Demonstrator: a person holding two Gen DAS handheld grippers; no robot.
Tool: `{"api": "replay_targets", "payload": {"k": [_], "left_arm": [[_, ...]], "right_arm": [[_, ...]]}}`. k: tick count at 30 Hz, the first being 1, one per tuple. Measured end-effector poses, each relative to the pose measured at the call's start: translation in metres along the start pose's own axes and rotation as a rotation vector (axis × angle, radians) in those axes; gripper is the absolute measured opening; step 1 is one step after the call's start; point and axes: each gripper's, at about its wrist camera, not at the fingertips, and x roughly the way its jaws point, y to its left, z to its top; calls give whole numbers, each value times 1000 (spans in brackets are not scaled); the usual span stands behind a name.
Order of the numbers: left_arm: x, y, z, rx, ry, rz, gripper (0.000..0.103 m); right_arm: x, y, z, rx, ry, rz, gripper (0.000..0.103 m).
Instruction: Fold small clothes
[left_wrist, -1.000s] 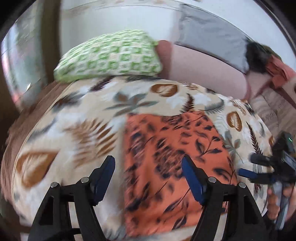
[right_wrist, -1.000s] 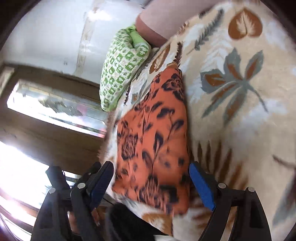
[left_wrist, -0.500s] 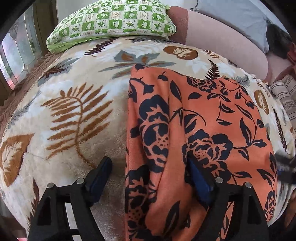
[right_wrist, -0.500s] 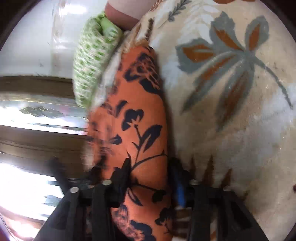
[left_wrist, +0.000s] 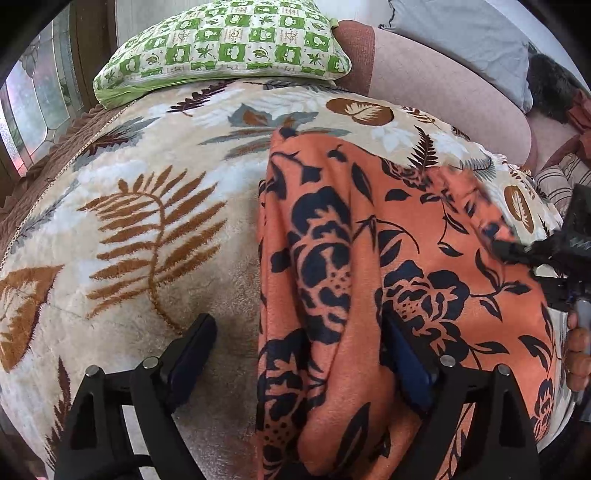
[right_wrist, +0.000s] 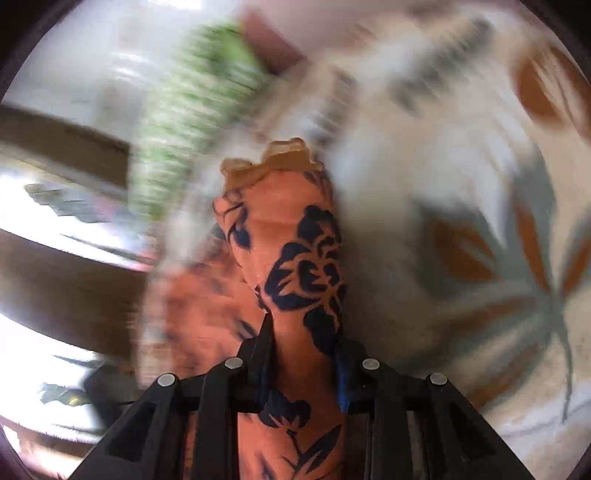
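Observation:
An orange garment with a dark blue flower print (left_wrist: 369, 266) lies on a leaf-patterned blanket (left_wrist: 147, 221). My left gripper (left_wrist: 299, 354) is open and low over the garment's near left edge; the right finger presses into the cloth and a fold bulges between the fingers. My right gripper (right_wrist: 303, 354) is shut on a bunched edge of the garment (right_wrist: 295, 266) and lifts it. It also shows in the left wrist view (left_wrist: 517, 247) at the garment's right side, blurred.
A green and white checked pillow (left_wrist: 221, 48) lies at the far end of the bed. A pink bolster (left_wrist: 443, 85) and a grey cushion (left_wrist: 461, 37) lie behind it. A window with a wooden frame (left_wrist: 37, 103) is at the left.
My left gripper has moved down to the garment's near edge. My right gripper has shut on the garment's right edge and is lifting it, swinging fast.

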Motion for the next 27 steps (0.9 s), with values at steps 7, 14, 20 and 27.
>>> {"api": "replay_targets", "payload": {"k": [7, 14, 20, 27], "left_arm": [[2, 2, 0, -10, -5, -12, 92], [2, 0, 0, -7, -15, -5, 94], [2, 5, 3, -14, 1, -26, 95], [2, 5, 2, -21, -1, -25, 95]], "right_arm": [[-9, 17, 28, 6, -74, 29, 89], [12, 38, 26, -131, -26, -118, 32], [-43, 32, 3, -39, -59, 32, 83], [-21, 13, -79, 20, 62, 77, 39]]}}
